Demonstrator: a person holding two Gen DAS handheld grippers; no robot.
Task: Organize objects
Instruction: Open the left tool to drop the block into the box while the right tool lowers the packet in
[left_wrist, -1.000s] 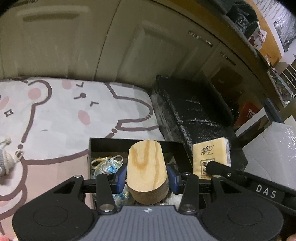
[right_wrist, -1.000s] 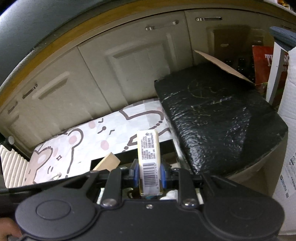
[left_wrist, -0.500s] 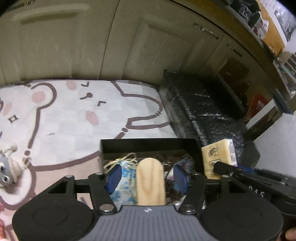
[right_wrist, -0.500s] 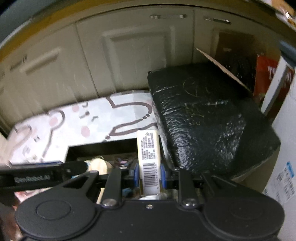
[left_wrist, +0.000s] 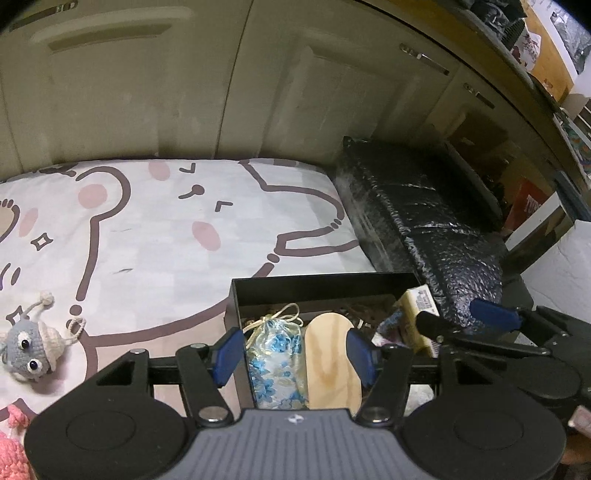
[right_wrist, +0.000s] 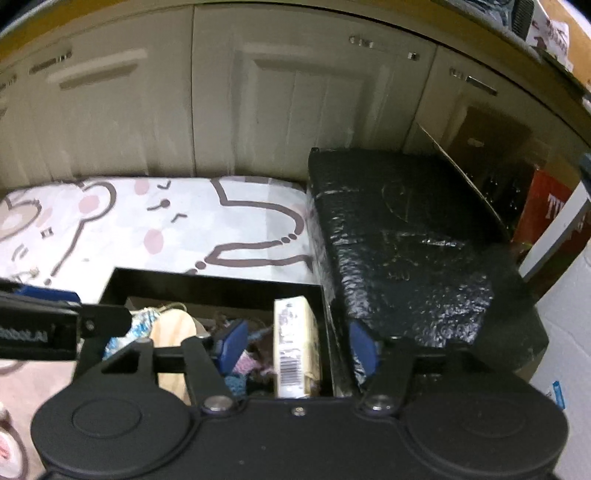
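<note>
A black open box (left_wrist: 317, 286) sits on the cartoon-print mat; it also shows in the right wrist view (right_wrist: 207, 284). Inside lie a wooden oval board (left_wrist: 332, 365), a blue floral pouch (left_wrist: 275, 365) and a yellow packet with a barcode (right_wrist: 295, 347). My left gripper (left_wrist: 295, 356) is open over the box, its fingers apart on either side of the board and pouch. My right gripper (right_wrist: 295, 345) is open over the box's right end, with the yellow packet lying loose between its fingers. The board also shows in the right wrist view (right_wrist: 173, 332).
A grey crocheted toy (left_wrist: 29, 350) and a pink knitted thing (left_wrist: 11, 443) lie on the mat (left_wrist: 166, 229) at the left. A black wrapped block (left_wrist: 424, 229) stands right of the box. Cabinet doors (left_wrist: 147, 92) close off the back.
Both grippers have opened. The wooden board left the left gripper and the yellow packet left the right one; both now lie in the box.
</note>
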